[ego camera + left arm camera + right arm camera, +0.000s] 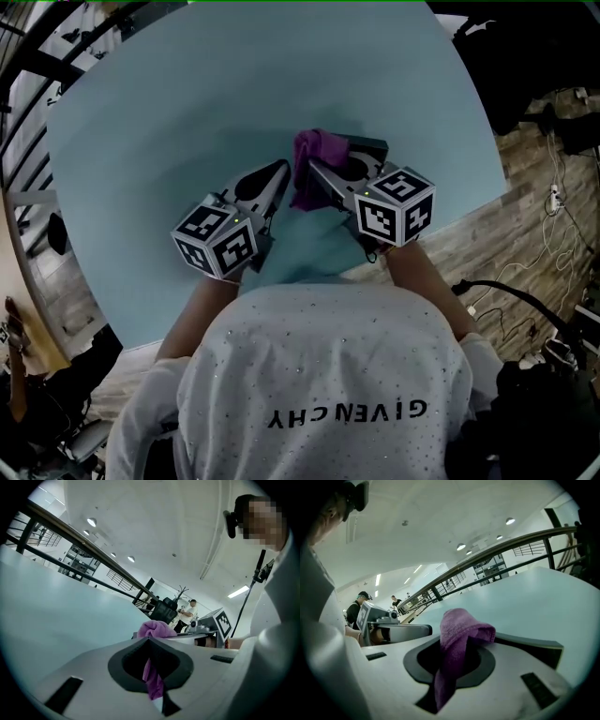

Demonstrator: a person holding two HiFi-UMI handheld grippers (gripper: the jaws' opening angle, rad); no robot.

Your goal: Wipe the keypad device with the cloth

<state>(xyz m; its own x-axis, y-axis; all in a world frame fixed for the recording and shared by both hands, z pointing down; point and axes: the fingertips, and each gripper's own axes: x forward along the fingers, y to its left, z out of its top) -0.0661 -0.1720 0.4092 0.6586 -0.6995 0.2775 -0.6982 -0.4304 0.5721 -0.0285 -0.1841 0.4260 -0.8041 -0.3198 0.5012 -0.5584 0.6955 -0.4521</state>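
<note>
A round, pale blue worktop [187,112] fills most of the head view, and a person in a white shirt [328,375] leans over its near edge with a gripper in each hand. The left gripper [279,171] and the right gripper [309,169] point away from the person and converge near the middle of the worktop, their tips just beside each other; each carries its marker cube [216,239] at the near end. The keypad device [373,147], a dark, flat slab, lies on the worktop just beyond and partly under the right gripper, and in the right gripper view its thin edge [534,644] shows just right of the fingers. The purple cloth [319,148] is bunched at the meeting tips, touching the device's left end, with a fold hanging down between the two grippers. The left gripper's fingers are closed on a strip of the cloth [152,681], and the right gripper's fingers are closed on another fold, which drapes over their tips [461,625].
</note>
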